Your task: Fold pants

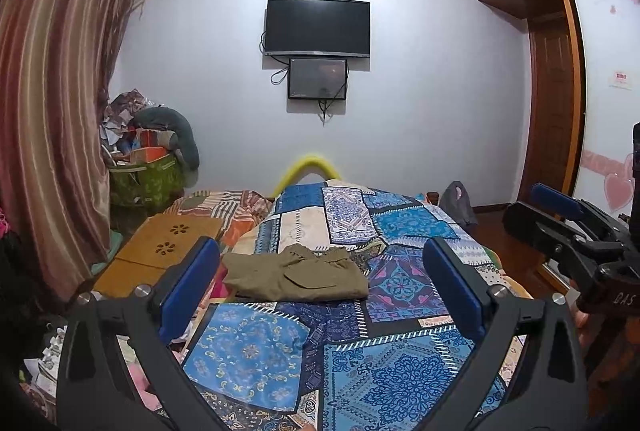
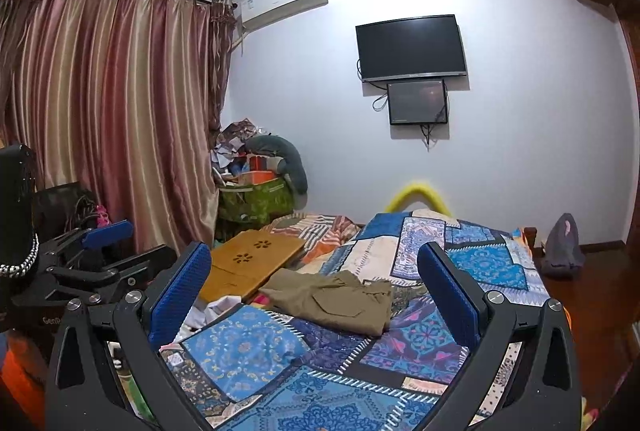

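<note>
Olive-green pants lie folded into a compact rectangle on the blue patchwork bedspread, with a cargo pocket on top. They also show in the right wrist view. My left gripper is open and empty, held above the bed in front of the pants. My right gripper is open and empty too, held back from the pants. The right gripper shows at the right edge of the left wrist view. The left gripper shows at the left of the right wrist view.
A wooden lap desk lies on the bed left of the pants. Curtains and a cluttered green bin stand at the left. A TV hangs on the far wall. A wardrobe is at the right.
</note>
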The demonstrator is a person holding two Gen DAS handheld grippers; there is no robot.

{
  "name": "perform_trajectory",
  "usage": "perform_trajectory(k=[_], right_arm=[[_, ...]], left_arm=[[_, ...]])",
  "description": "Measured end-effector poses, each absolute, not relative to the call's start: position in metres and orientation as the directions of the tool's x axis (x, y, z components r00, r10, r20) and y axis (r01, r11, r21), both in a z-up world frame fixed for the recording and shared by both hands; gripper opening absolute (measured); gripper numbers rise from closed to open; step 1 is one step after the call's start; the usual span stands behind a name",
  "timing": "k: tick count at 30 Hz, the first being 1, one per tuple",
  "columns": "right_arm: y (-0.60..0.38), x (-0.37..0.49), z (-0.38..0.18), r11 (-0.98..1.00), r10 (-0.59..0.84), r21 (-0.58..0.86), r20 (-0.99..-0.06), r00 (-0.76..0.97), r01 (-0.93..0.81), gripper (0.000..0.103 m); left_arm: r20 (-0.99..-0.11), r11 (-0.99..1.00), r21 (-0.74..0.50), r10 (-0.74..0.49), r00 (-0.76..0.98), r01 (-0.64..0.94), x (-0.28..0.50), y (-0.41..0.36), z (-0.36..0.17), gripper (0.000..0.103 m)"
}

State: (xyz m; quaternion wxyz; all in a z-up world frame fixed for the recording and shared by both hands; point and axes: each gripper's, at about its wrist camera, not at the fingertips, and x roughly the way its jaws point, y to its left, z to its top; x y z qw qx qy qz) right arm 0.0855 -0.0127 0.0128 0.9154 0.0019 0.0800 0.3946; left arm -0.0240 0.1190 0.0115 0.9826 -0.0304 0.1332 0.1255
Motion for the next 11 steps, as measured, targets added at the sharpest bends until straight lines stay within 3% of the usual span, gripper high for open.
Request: perform_trajectory(k=[11], right_arm=[[-0.0144, 0.0895, 0.0102, 0.692, 0.720, 0.081, -0.152, 0.677, -0.718, 0.103]], left_arm=[[-0.280, 0.971, -0.019, 0.222, 0.934, -0.236, -0.0186, 0.1157, 0.0092, 0.103]])
